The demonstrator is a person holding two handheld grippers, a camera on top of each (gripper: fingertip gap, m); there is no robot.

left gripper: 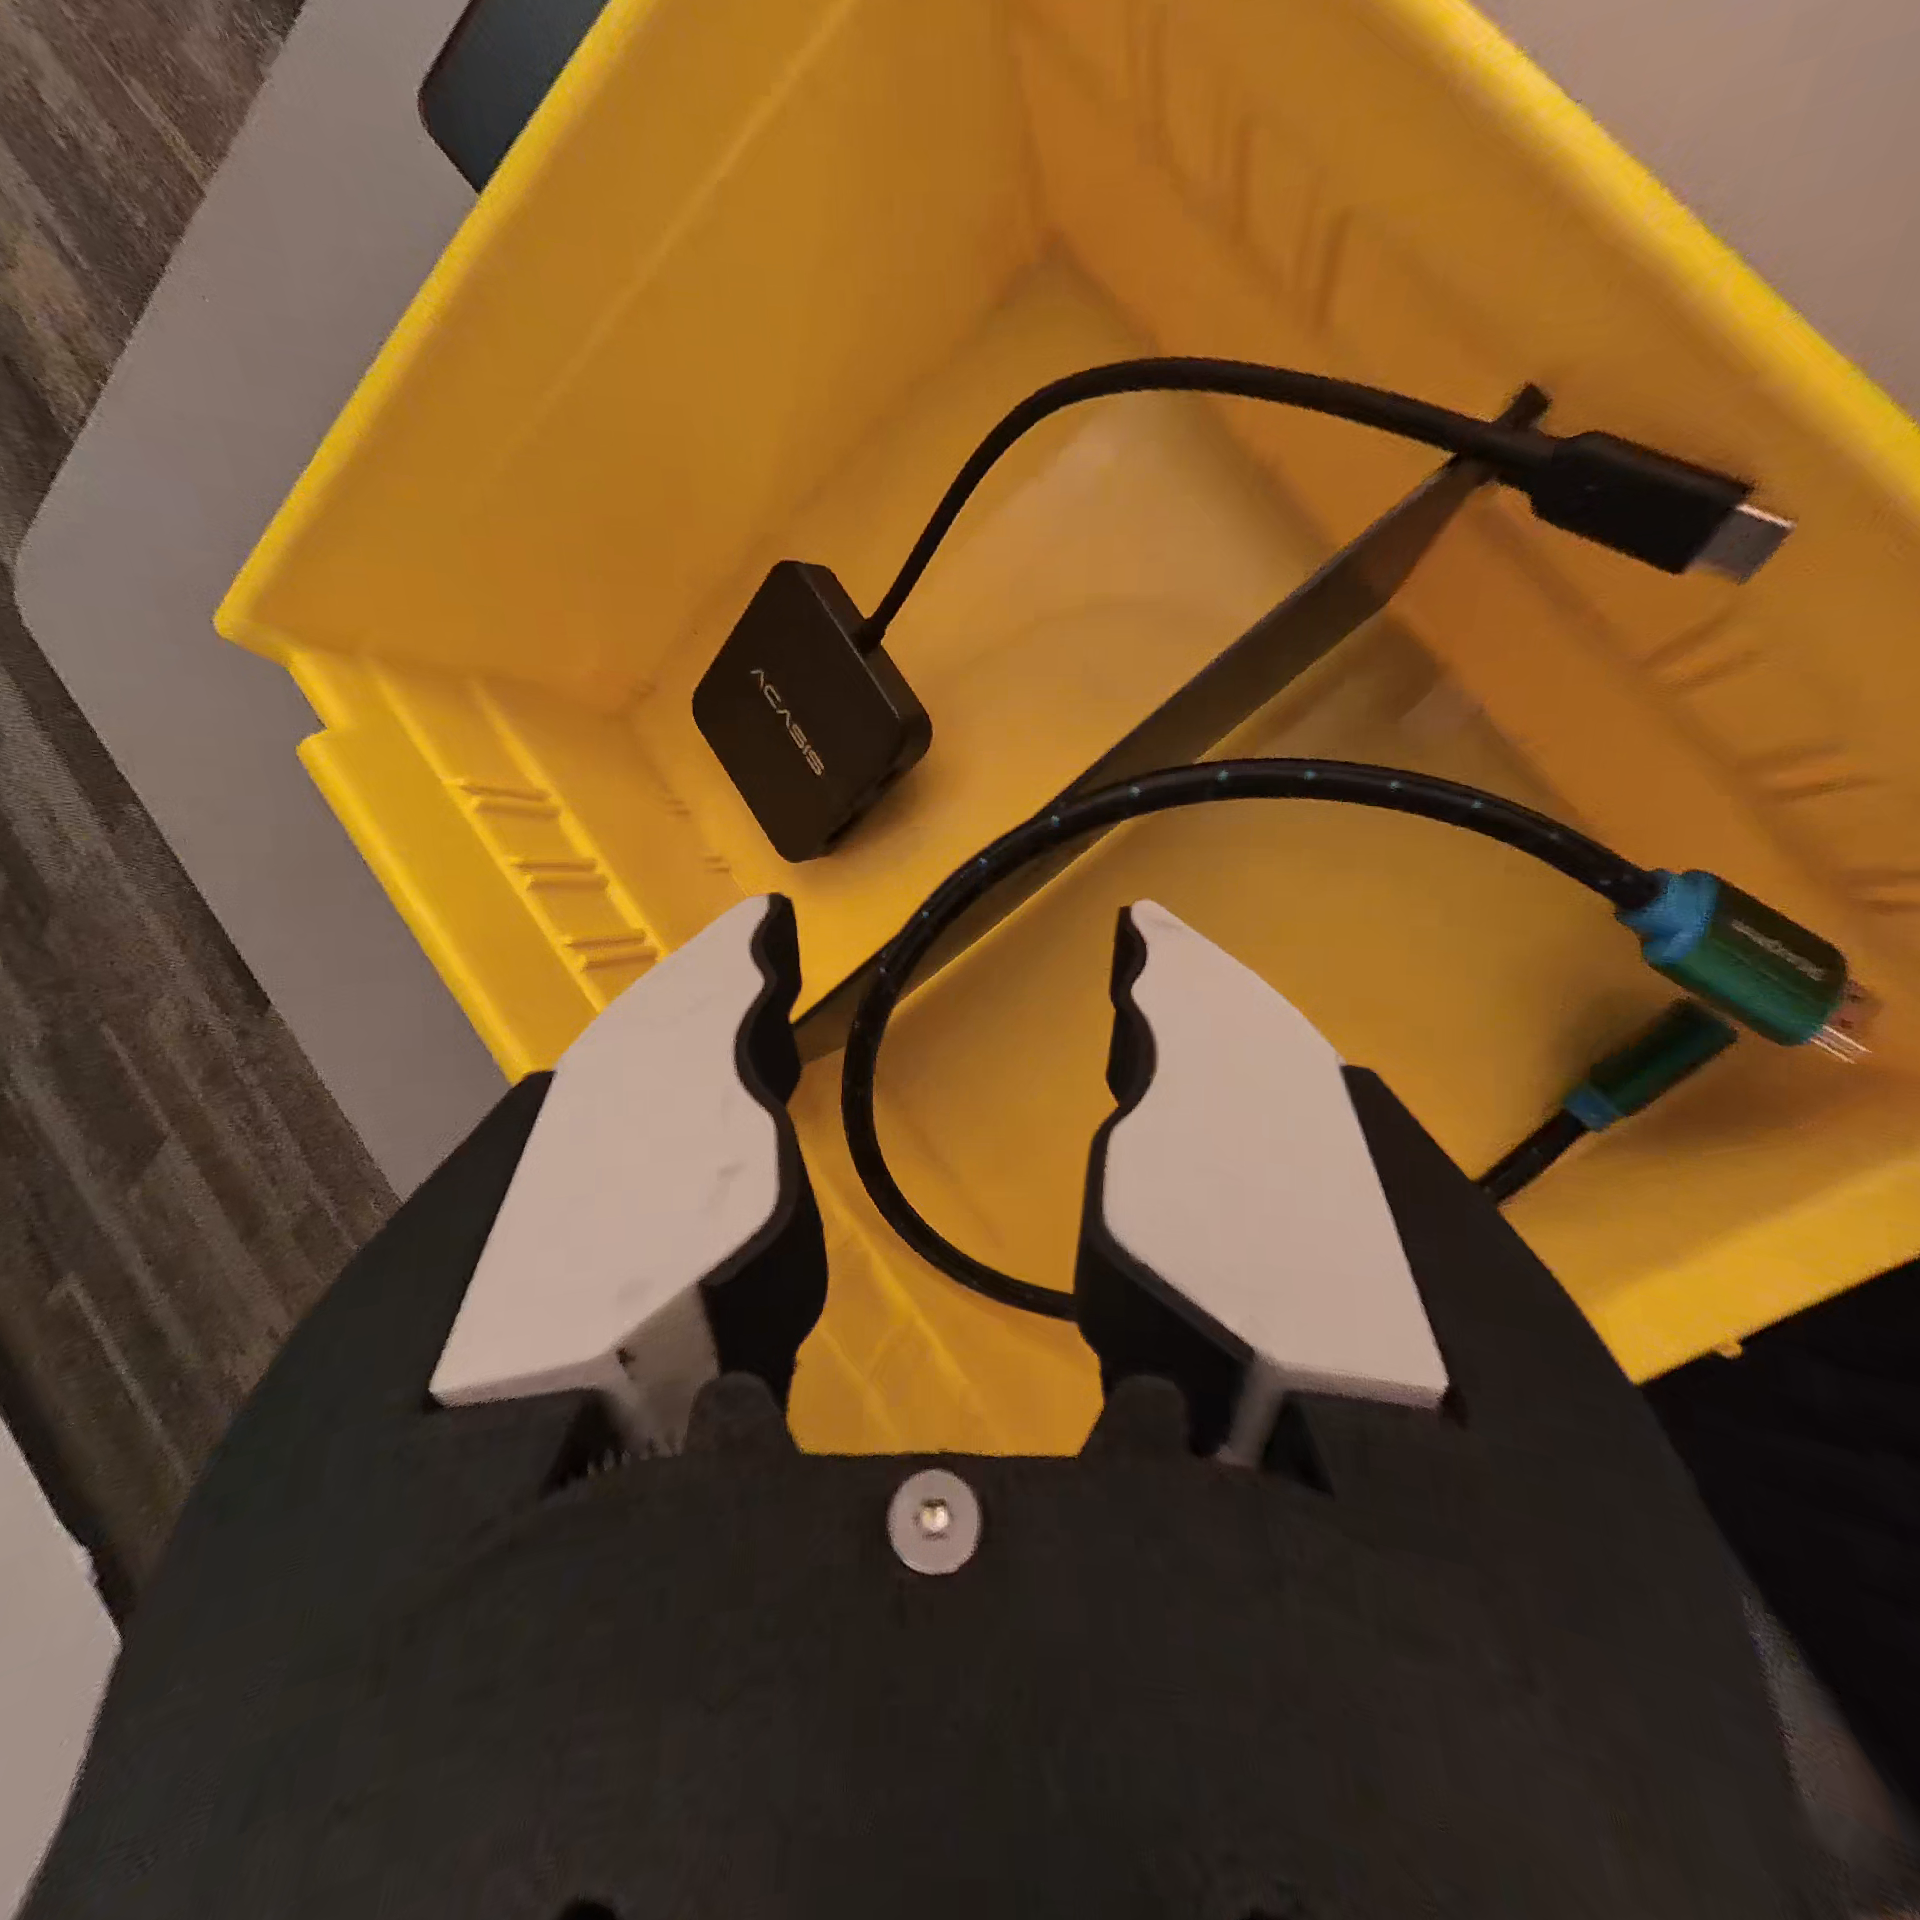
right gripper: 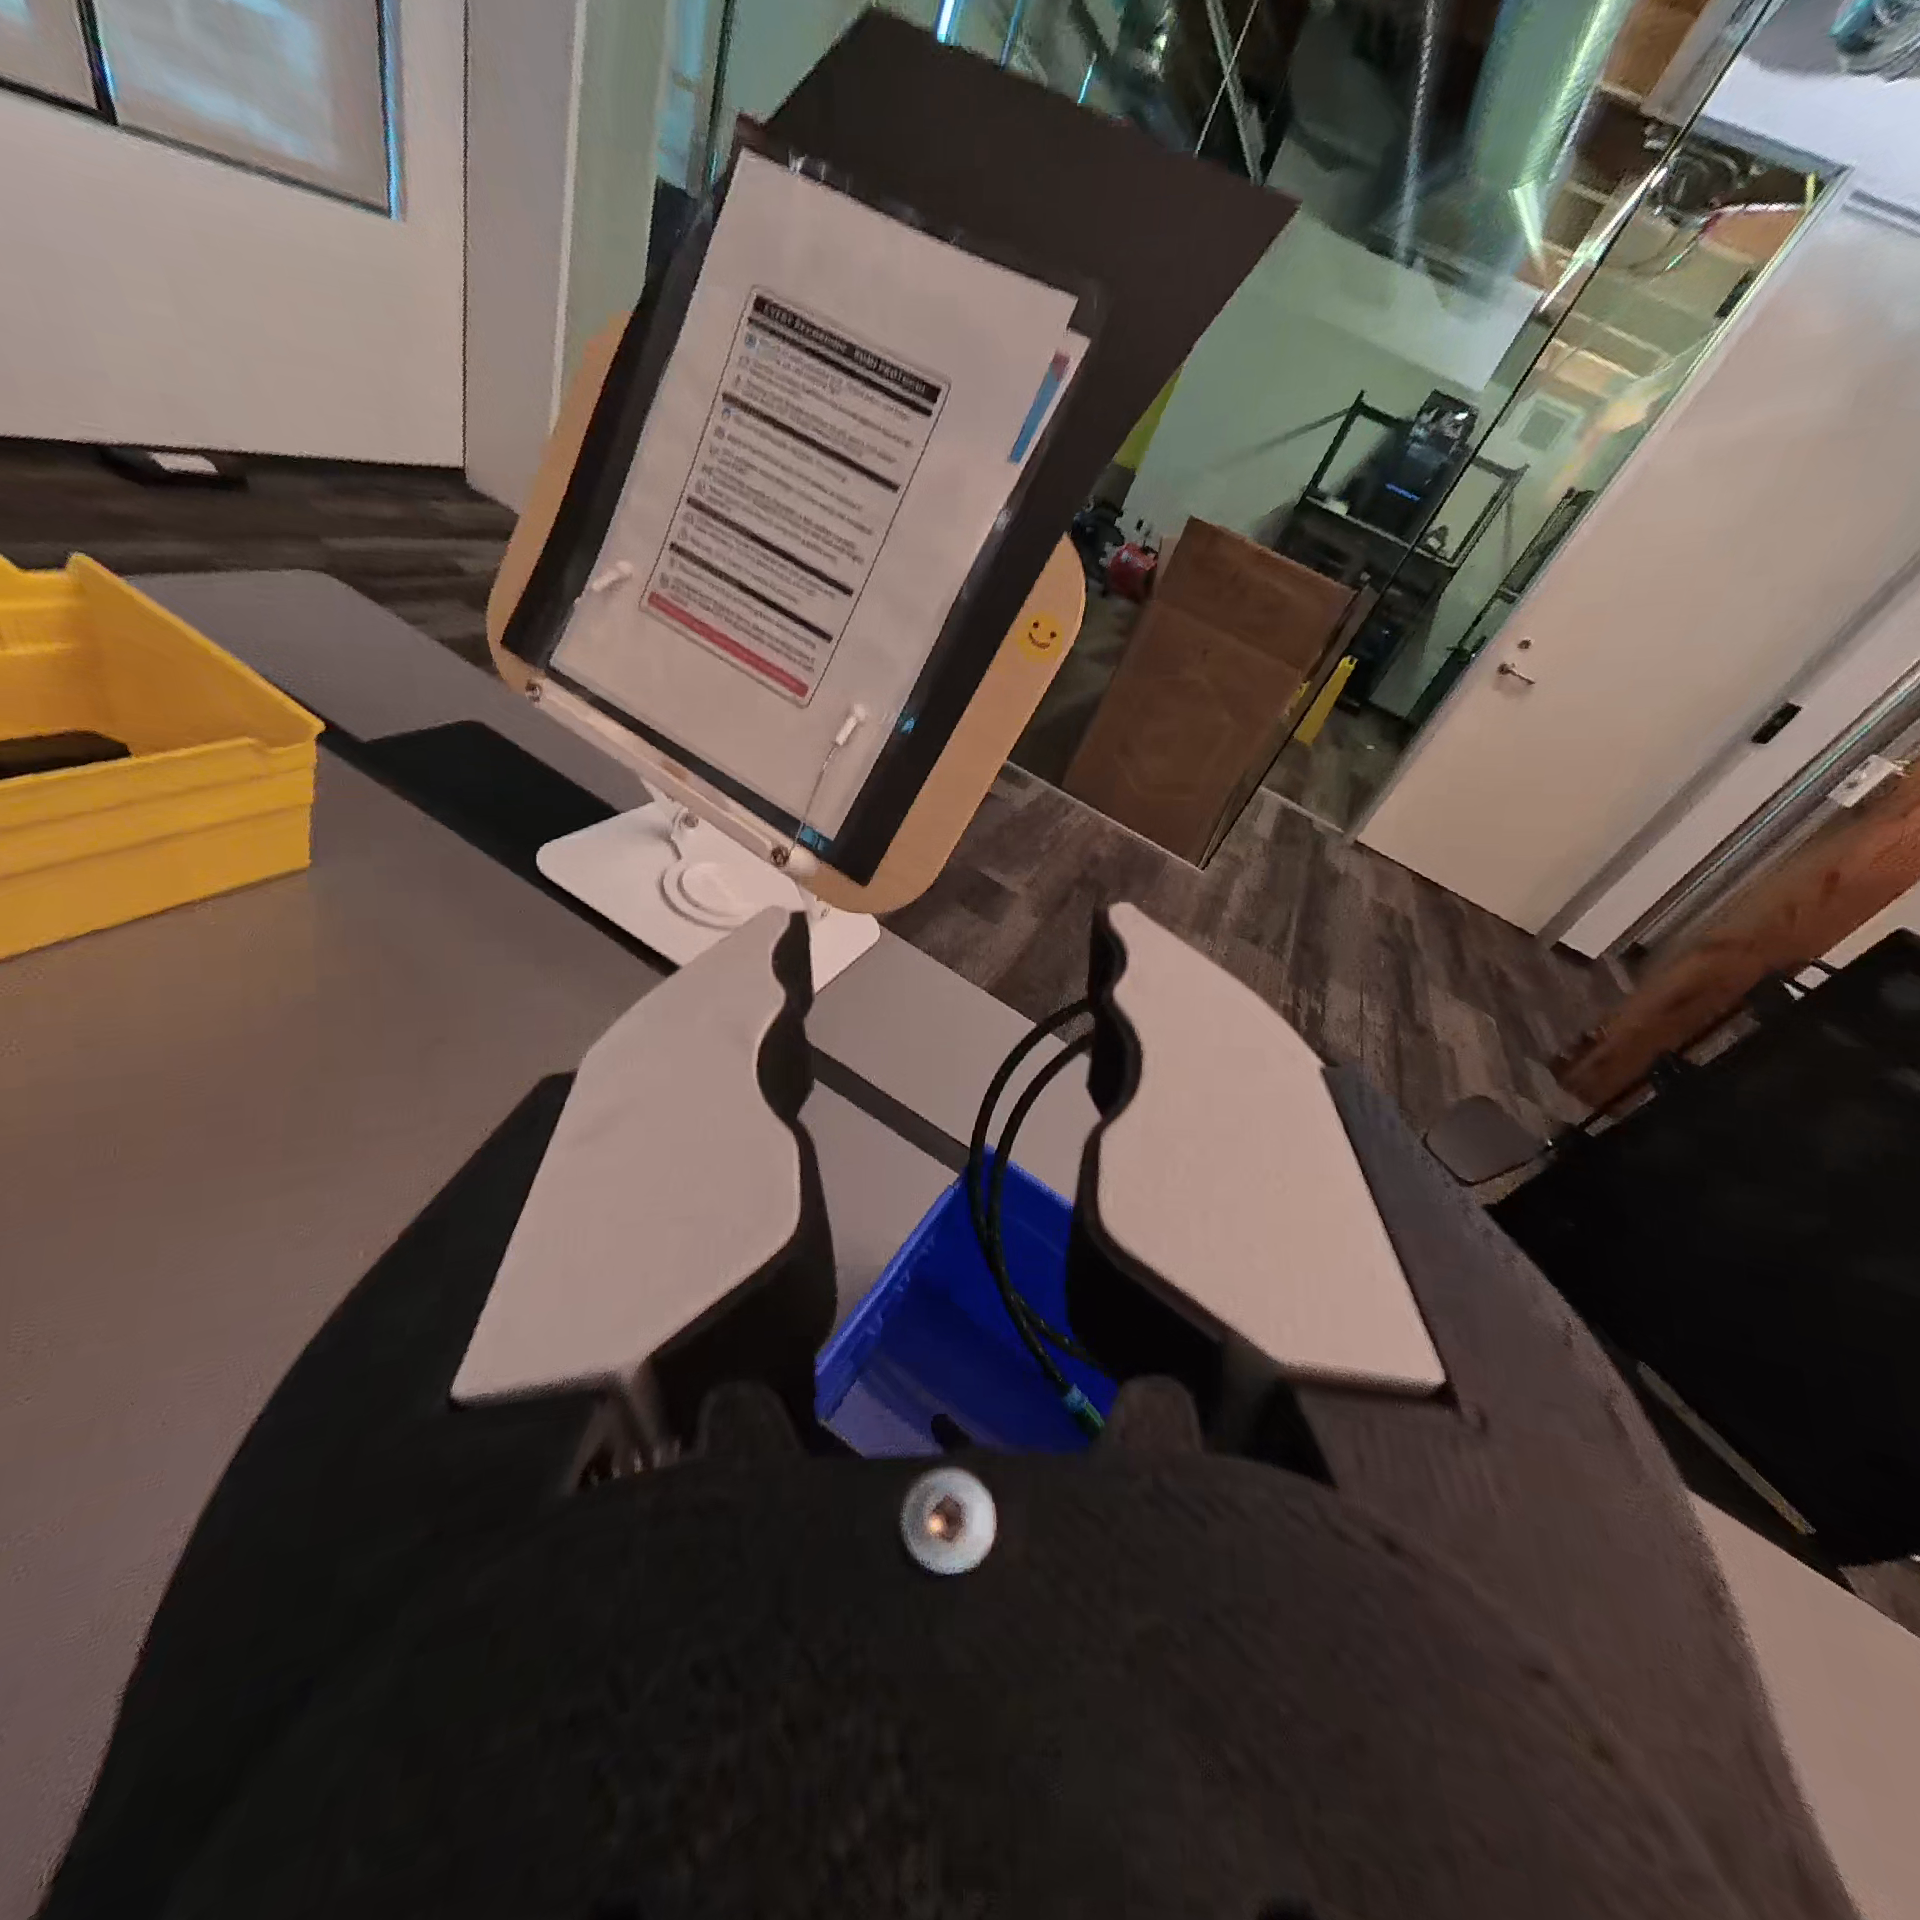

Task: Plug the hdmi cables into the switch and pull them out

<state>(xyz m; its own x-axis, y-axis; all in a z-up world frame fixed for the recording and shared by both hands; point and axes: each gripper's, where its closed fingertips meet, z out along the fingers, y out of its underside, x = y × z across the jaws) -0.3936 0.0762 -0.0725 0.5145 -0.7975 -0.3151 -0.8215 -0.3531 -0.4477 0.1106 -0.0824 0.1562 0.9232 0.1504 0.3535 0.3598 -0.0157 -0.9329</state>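
In the left wrist view a small black switch box (left gripper: 810, 712) lies in a yellow bin (left gripper: 644, 395), with its own black lead ending in a loose plug (left gripper: 1652, 514) at the right. A braided black HDMI cable (left gripper: 883, 1039) loops in the near compartment; its two green-and-blue plugs (left gripper: 1735, 966) lie unplugged at the right. My left gripper (left gripper: 951, 914) is open and empty, hovering above the cable loop, just short of the switch. In the right wrist view my right gripper (right gripper: 951, 920) is open and empty above a blue bin (right gripper: 935, 1320) with black cables (right gripper: 997, 1174) hanging into it.
A black divider (left gripper: 1247, 686) splits the yellow bin. The yellow bin (right gripper: 145, 748) also shows at the left in the right wrist view on a grey table (right gripper: 260, 1039). A stand holding a printed sheet (right gripper: 800, 499) is ahead. Dark chairs (right gripper: 1766, 1195) stand to the right.
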